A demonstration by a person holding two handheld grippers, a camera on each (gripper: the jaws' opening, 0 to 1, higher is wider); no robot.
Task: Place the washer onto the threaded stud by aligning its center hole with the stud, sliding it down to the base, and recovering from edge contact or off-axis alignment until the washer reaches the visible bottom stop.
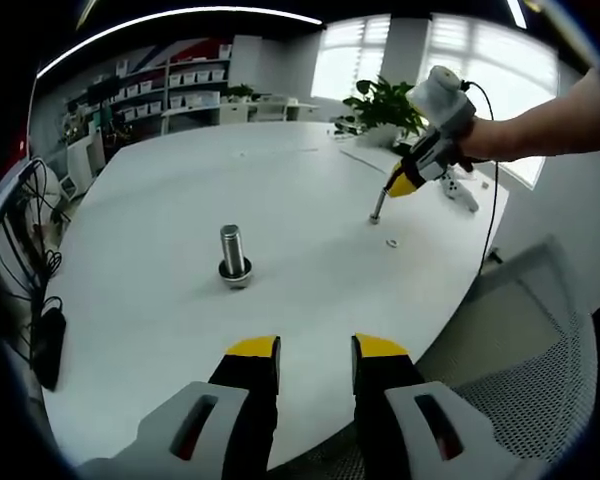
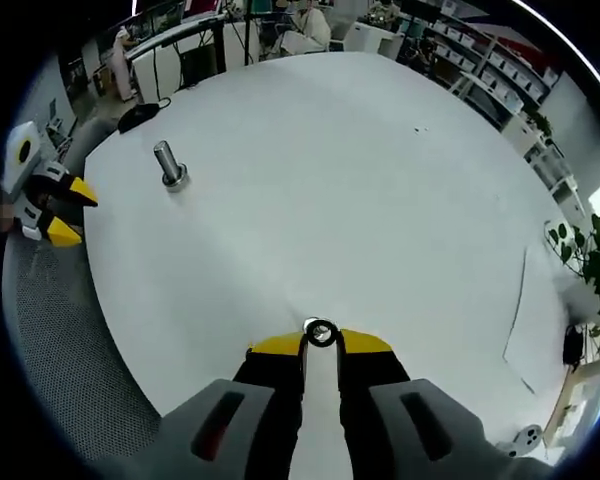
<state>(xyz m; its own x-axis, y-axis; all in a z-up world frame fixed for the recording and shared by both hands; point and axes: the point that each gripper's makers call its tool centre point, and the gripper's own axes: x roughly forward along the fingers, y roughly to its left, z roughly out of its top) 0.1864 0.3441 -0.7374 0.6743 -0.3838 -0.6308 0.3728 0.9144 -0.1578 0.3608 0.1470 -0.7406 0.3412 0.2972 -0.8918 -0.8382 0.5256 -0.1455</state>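
Note:
The threaded stud (image 1: 233, 255) (image 2: 169, 165) stands upright on its wide base on the white round table (image 1: 180, 180) (image 2: 360, 170). My left gripper (image 1: 316, 348) (image 2: 70, 212) hovers open at the table's near edge, short of the stud, with nothing between its jaws. My right gripper (image 2: 321, 340) (image 1: 400, 184), held by a person's hand, is shut on a small metal piece (image 2: 321, 333) that shows a ring with a dark hole end-on. In the left gripper view that piece (image 1: 378, 207) looks like a short grey rod pointing down at the table. A small washer-like ring (image 1: 391, 242) lies beside it.
A mesh chair (image 1: 540, 390) (image 2: 50, 330) stands at the table's edge. A potted plant (image 1: 385, 105), a white device (image 1: 463, 190) and a paper sheet (image 2: 540, 310) sit on the far side. A black object (image 2: 140, 115) and cables (image 1: 40, 330) lie near the rim.

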